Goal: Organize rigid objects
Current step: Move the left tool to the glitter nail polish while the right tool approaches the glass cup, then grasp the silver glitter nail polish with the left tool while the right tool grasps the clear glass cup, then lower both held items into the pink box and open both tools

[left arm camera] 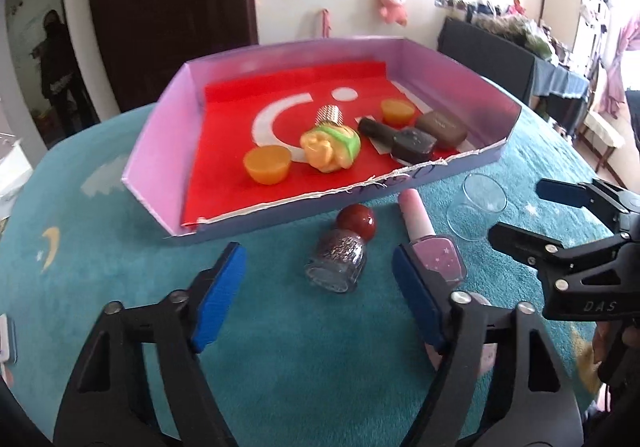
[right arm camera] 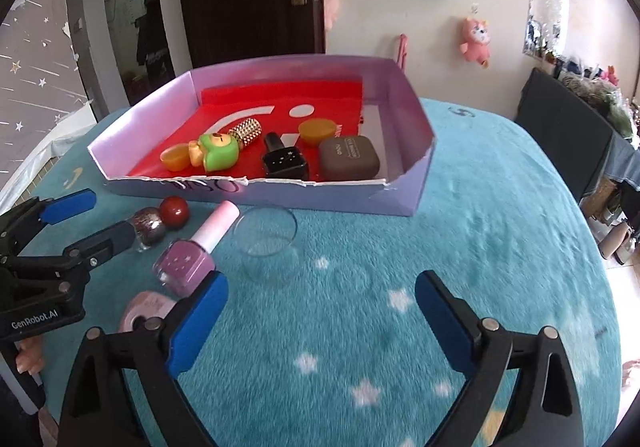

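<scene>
Tray (left arm camera: 160, 151): lilac cardboard box with a red liner, on the teal star-print cloth (right arm camera: 480, 247); near wall cut low and ragged. Likely light and flexible; the destination, not something to lift.
Contents of tray: two orange cups (left arm camera: 267, 166), a green-and-yellow toy (left arm camera: 331, 149), a gold studded cap (left arm camera: 330, 114), a black bottle (right arm camera: 283, 159), a brown case (right arm camera: 349, 158). Appear already sorted.
Glass cup (right arm camera: 266, 243): clear, lying on its side just before the tray, mouth toward the tray. Judged hard, slick and breakable; take it across the wall near the rim, gently, as it may roll.
Pink polish bottle (right arm camera: 192, 259): lying flat, pale cap pointing at the tray, just beside the glass cup. Rigid, probably weighty for its size; the flat-sided body offers the surest hold.
Glitter polish bottle (left arm camera: 336, 261): on its side, round dark-red cap (left arm camera: 356, 222) toward the tray. Curved glass, likely slippery; grip across the body, not the ball cap.
Tape roll (right arm camera: 148, 309): pink, nearest the operator, partly hidden.
Left gripper (left arm camera: 320, 287): fingers spread wide, empty, lined up either side of the glitter polish bottle, not touching it.
Right gripper (right arm camera: 320, 323): fingers spread wide, empty, above bare cloth short of the glass cup.
</scene>
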Available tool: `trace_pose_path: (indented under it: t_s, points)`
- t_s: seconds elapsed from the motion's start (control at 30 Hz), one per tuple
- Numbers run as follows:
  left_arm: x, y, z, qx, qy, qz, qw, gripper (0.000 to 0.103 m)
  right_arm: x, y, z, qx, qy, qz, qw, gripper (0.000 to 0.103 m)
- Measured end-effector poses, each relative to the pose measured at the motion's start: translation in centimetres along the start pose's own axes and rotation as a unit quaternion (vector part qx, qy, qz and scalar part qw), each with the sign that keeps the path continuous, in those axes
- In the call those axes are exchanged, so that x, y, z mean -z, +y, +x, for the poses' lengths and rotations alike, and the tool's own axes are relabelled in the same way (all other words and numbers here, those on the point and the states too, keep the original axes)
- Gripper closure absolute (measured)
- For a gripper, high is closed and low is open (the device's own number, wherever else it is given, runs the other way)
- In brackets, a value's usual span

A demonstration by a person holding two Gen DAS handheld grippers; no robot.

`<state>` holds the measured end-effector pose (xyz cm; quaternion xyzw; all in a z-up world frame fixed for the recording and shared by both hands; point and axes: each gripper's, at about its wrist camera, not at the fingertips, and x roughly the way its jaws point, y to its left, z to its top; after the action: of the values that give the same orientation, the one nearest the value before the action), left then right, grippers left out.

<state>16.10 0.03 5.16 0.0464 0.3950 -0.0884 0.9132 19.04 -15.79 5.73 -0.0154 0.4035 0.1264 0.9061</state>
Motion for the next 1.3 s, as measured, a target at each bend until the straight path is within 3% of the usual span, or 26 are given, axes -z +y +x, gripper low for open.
trace_pose_path:
  t_s: [0.4,0.53,0.93,1.1,1.3]
  points:
    - [-1.4,-0.4,3.3,0.049,0.043,0.008,0.9978,0.071,-1.5,0.6,3.0,-0.054,0.029,-0.009,0.998,0.033]
    - [-1.3,-0.2,3.0,0.056,0.044,0.002,0.9975,0.074,-1.5,1.0,2.7,-0.082,0.022,-0.016,0.996,0.060]
    - [-1.3,0.3,0.8,0.058,0.024,-0.007,0.9980,0.074,-1.6,1.4,0.8,-0.075,0.004,-0.025,0.997,0.060]
    - [-2.6,1.0,-2.1,0.066,-0.015,-0.017,0.9976,0.074,-2.1,1.4,-0.7,-0.094,-0.024,-0.024,0.995,0.060]
    - [-7.3,2.7,-1.3,0.066,-0.012,-0.018,0.9976,0.074,-7.3,1.6,-1.9,-0.117,-0.052,-0.031,0.991,0.060]
